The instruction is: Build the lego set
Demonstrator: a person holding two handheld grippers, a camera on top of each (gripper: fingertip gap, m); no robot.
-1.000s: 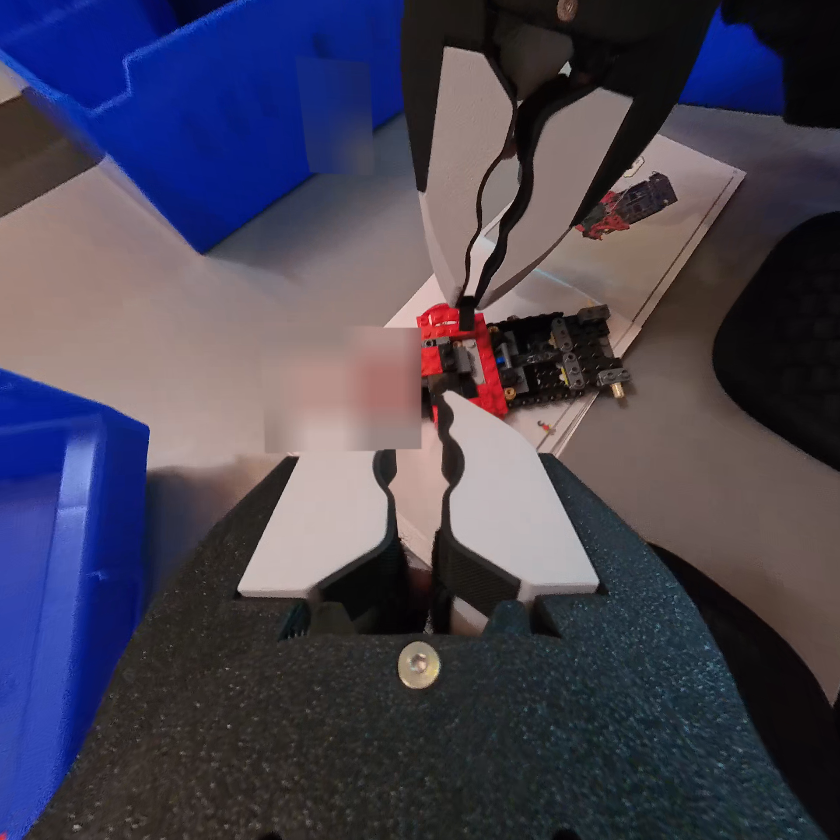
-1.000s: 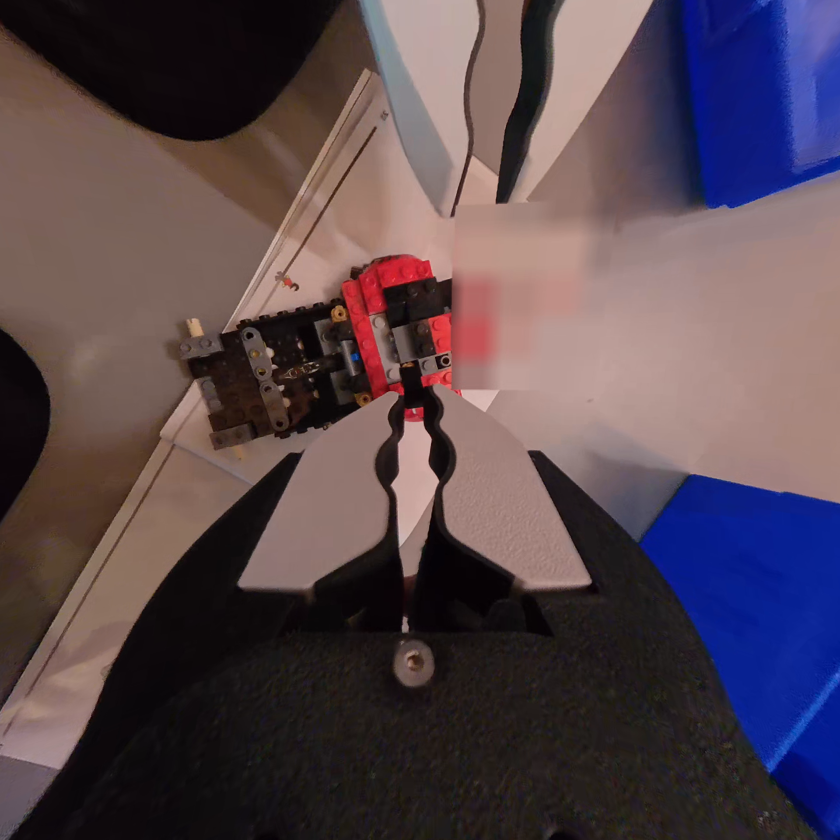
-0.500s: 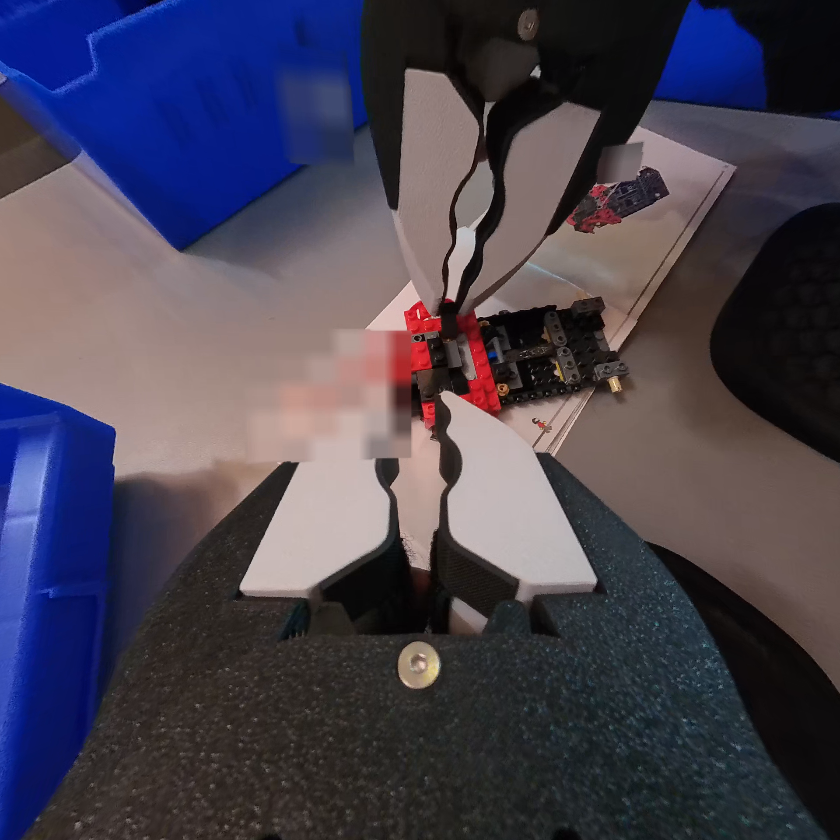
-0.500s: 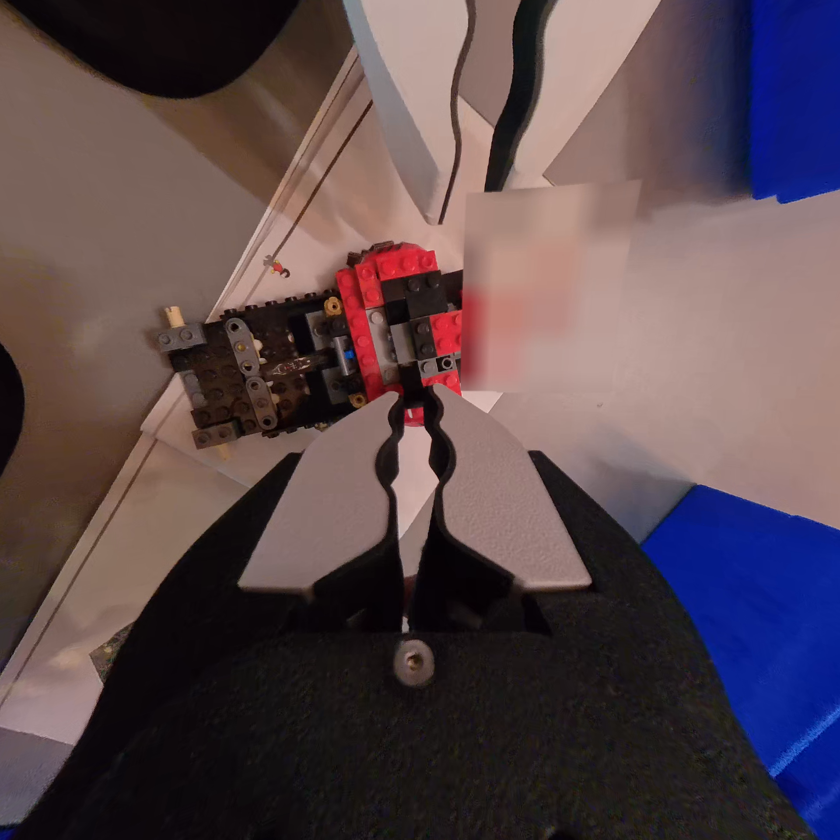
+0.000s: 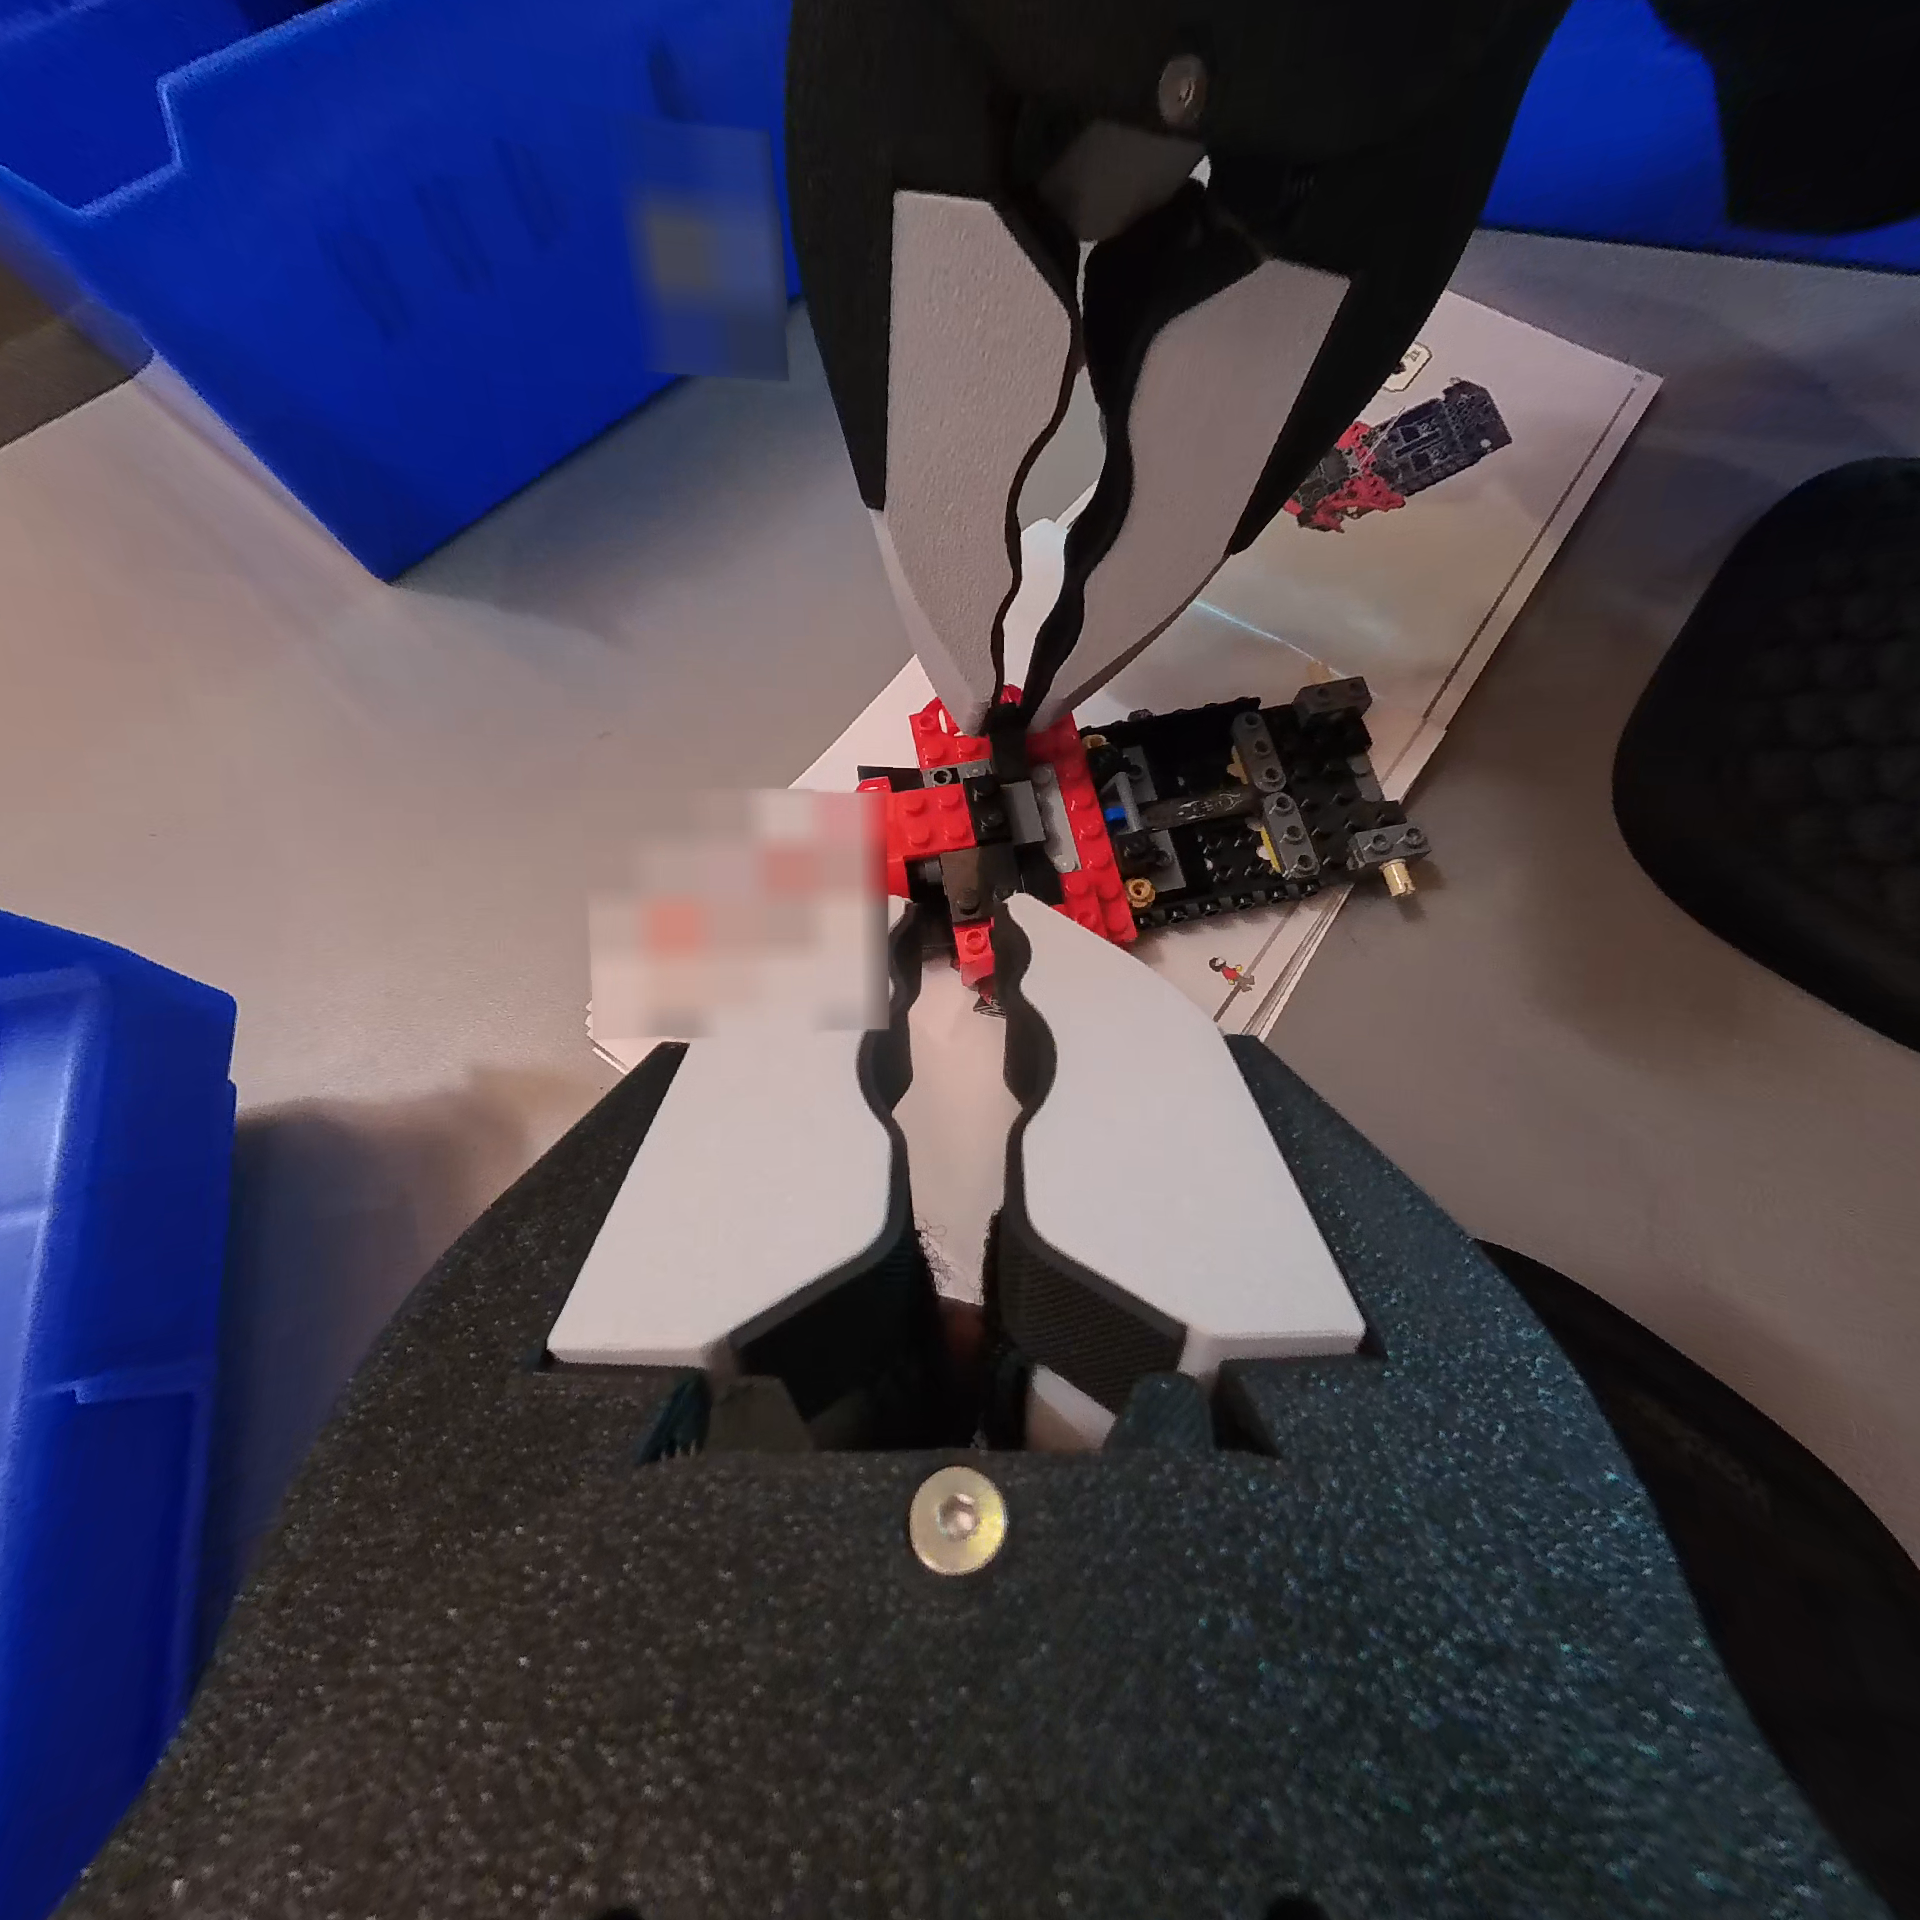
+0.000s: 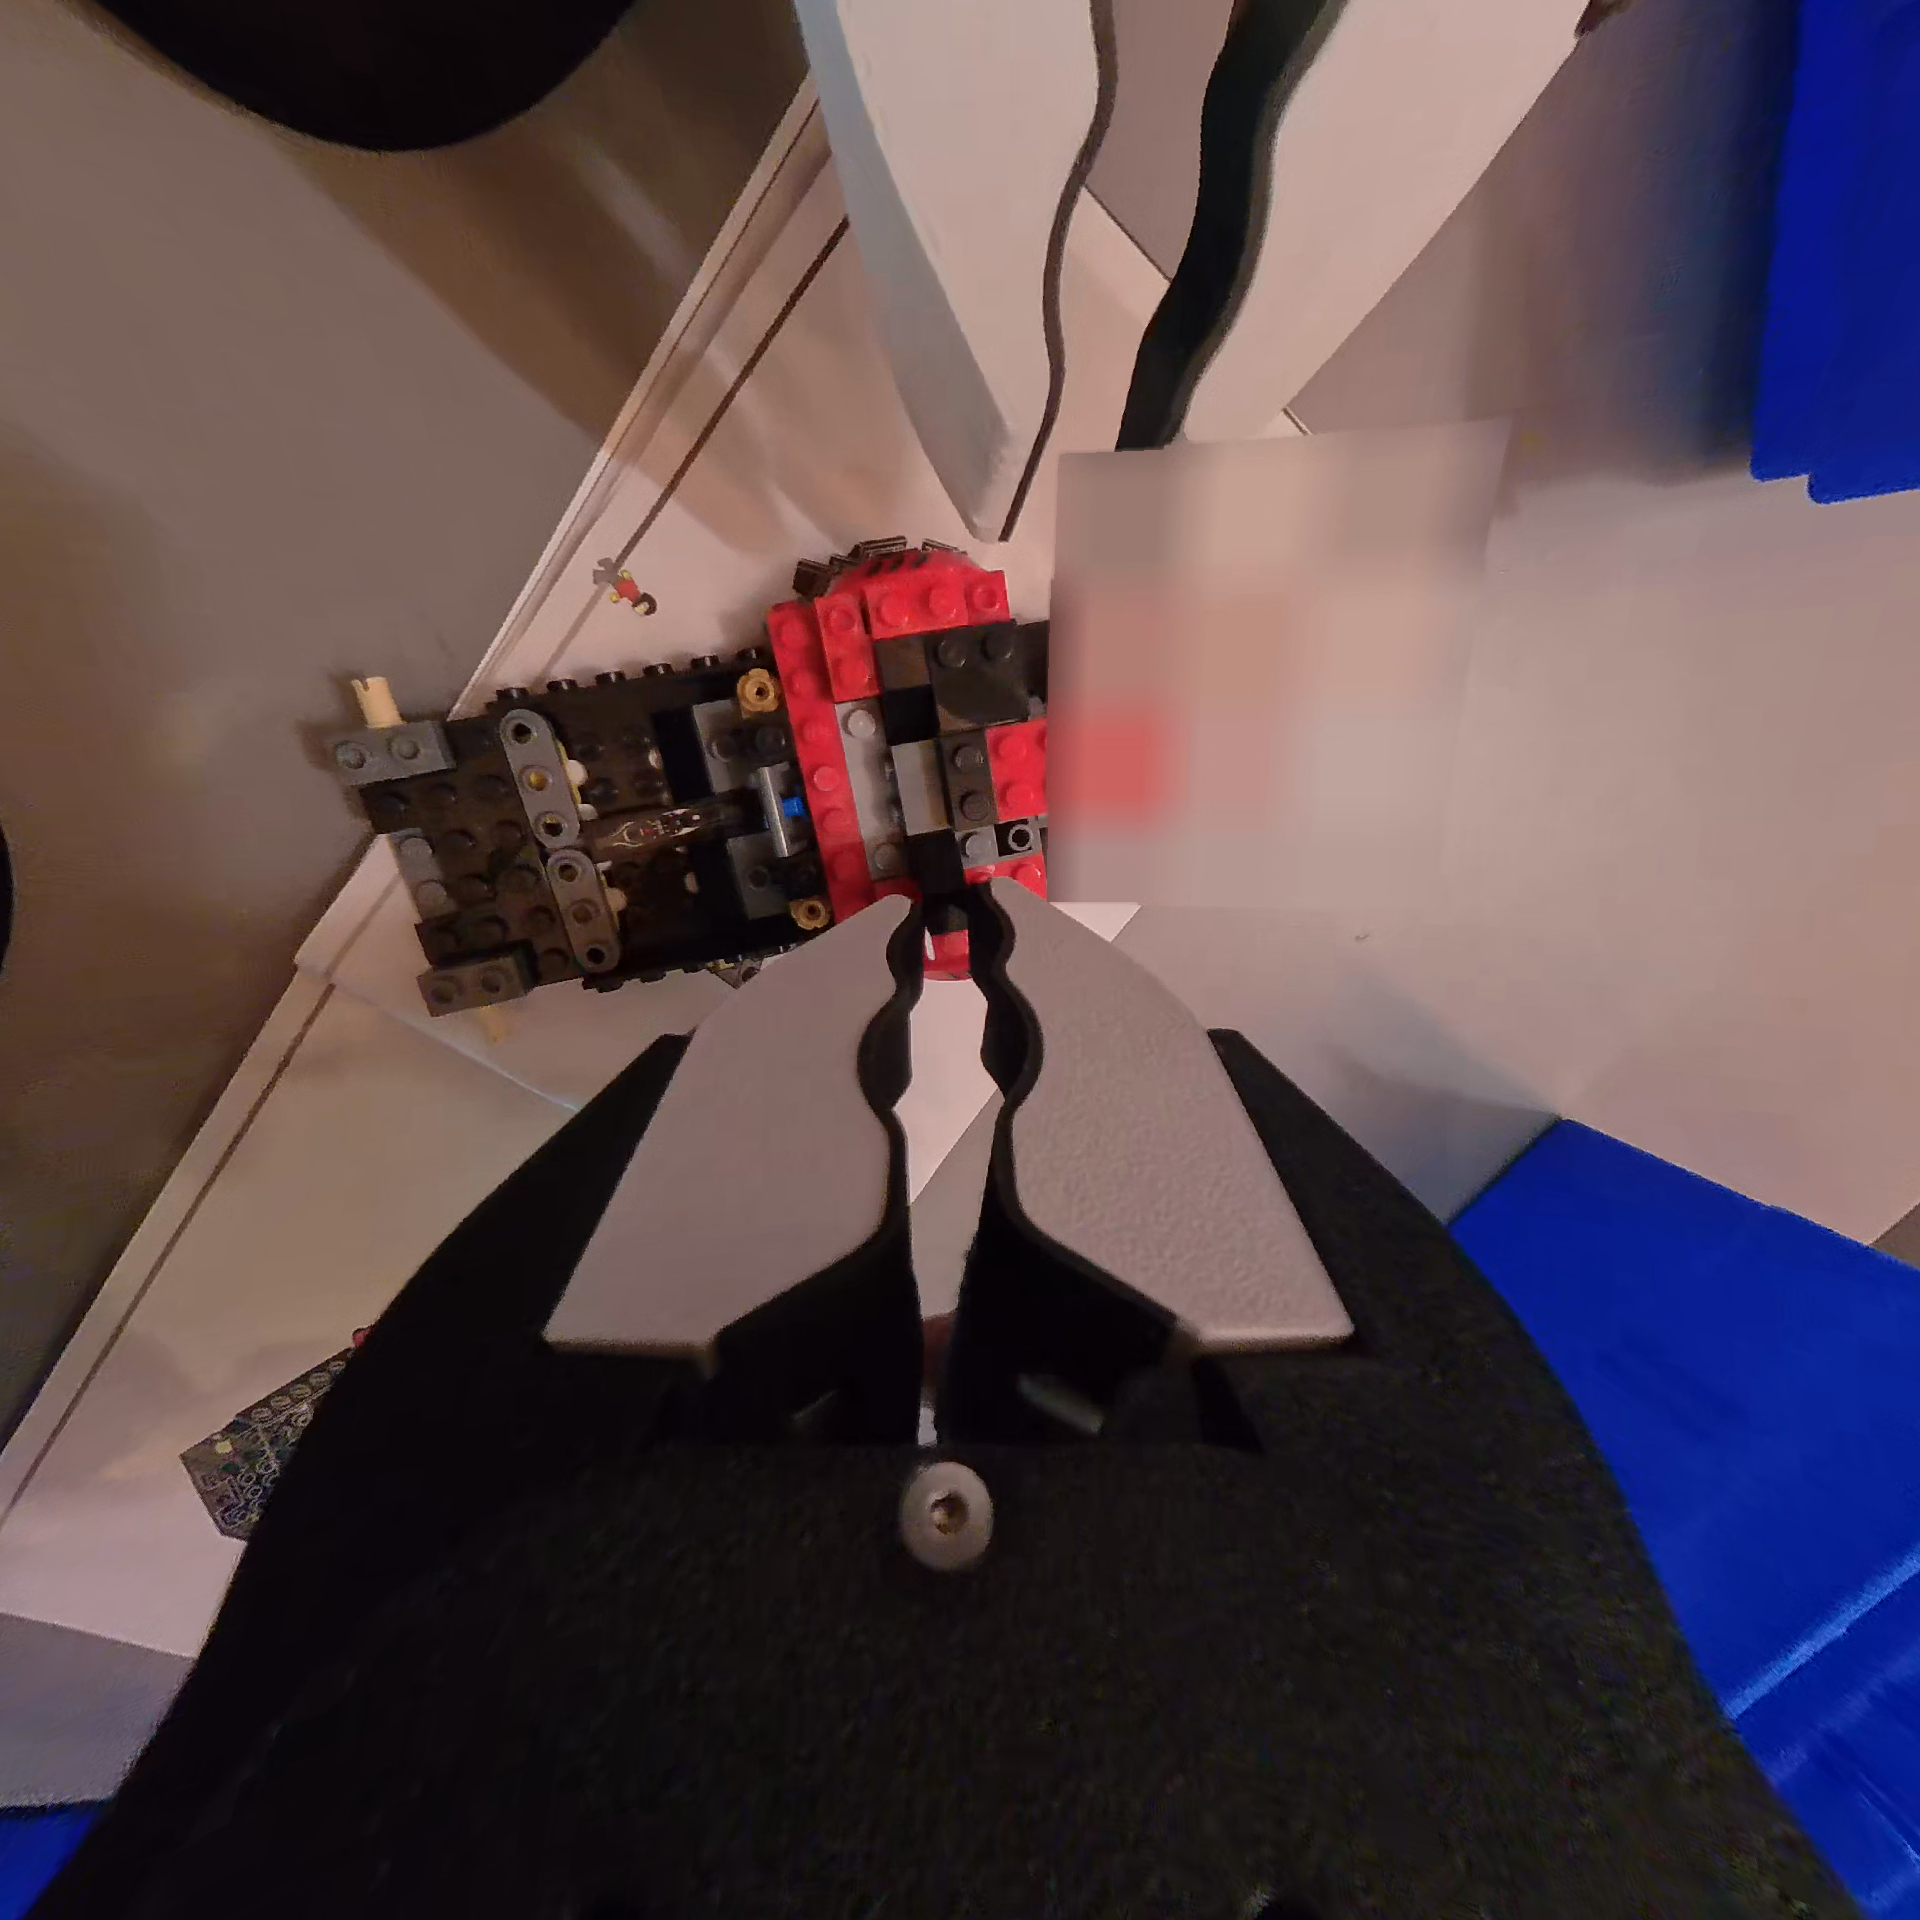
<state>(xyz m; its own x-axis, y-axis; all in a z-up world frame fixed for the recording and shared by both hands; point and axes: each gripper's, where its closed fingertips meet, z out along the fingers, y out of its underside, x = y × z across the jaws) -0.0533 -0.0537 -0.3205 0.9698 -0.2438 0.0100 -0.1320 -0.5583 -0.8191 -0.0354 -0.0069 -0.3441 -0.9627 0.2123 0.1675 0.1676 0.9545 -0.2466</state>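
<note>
Left wrist view: the red-and-black lego model (image 5: 1122,821) lies on an instruction sheet (image 5: 1455,582) on the table (image 5: 312,727); the left gripper (image 5: 951,935) stands slightly apart, empty. Right wrist view: the right gripper (image 6: 948,914) is pinched onto a small black piece (image 6: 940,883) at the model's red edge.

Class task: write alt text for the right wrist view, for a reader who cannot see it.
The right hand-held gripper pinches a small black piece at the red end of a red-and-black lego model lying on an instruction booklet. The left hand-held gripper points in opposite.
</note>
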